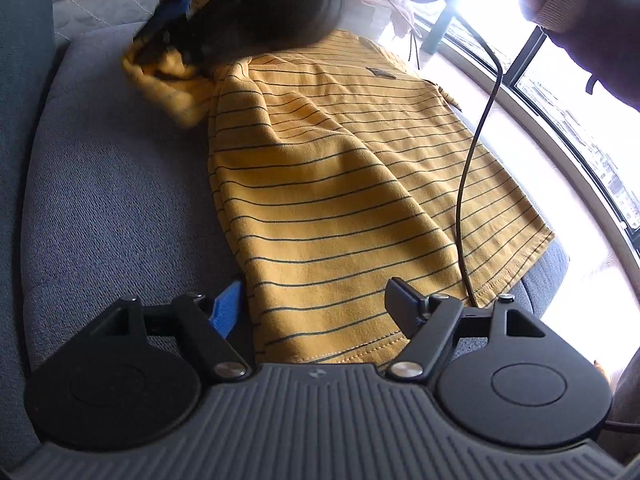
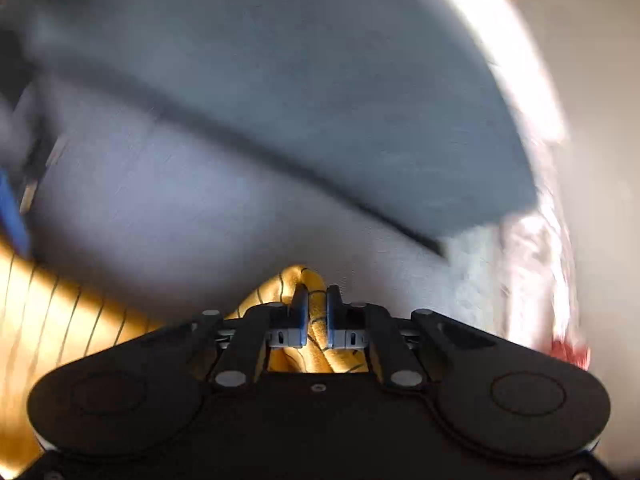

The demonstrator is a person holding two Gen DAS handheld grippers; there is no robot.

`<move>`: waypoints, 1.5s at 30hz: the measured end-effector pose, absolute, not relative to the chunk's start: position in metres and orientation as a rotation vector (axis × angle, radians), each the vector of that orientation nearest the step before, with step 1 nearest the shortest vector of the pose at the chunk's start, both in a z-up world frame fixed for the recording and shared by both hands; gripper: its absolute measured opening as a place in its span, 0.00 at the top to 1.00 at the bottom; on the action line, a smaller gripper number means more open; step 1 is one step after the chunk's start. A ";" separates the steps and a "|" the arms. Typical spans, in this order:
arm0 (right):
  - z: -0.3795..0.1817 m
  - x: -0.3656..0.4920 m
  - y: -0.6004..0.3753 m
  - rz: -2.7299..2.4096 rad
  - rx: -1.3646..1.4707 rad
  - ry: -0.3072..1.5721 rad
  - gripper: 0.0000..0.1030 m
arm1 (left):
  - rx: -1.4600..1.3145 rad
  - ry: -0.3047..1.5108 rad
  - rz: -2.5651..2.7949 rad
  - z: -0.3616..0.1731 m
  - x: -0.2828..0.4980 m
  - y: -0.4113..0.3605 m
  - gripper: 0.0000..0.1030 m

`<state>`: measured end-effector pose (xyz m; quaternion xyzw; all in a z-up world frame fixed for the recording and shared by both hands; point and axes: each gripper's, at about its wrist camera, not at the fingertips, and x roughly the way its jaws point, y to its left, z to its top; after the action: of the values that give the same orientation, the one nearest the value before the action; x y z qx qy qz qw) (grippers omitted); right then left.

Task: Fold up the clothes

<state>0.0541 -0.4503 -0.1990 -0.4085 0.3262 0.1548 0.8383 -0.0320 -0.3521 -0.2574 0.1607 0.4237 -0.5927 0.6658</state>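
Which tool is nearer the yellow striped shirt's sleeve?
Right. The right tool is shut on the sleeve; the left tool sits open at the yellow striped shirt hem.

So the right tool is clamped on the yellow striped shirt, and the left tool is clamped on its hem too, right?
Not quite. The right tool is clamped on the yellow striped shirt, but the left tool is open, its fingers apart on either side of the hem, as the left wrist view shows.

We held the left gripper (image 1: 316,300) low with jaws spread wide — the right gripper (image 2: 316,312) was clamped tight.
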 end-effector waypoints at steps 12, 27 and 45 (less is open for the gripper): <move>-0.148 0.051 -0.548 0.176 -0.073 0.670 0.90 | 0.329 0.985 -1.332 -0.257 -0.029 -0.351 0.21; -0.089 0.103 -0.566 0.256 0.434 0.407 0.91 | 0.308 1.027 -1.338 -0.256 -0.031 -0.349 0.21; -0.078 0.095 -0.524 0.437 0.258 0.583 0.32 | 0.262 1.072 -1.345 -0.254 -0.020 -0.339 0.21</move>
<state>0.0953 -0.5242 -0.0777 0.1258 0.2841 0.2131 0.9263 -0.0197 -0.3386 -0.2543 0.1150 0.4710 -0.5907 0.6450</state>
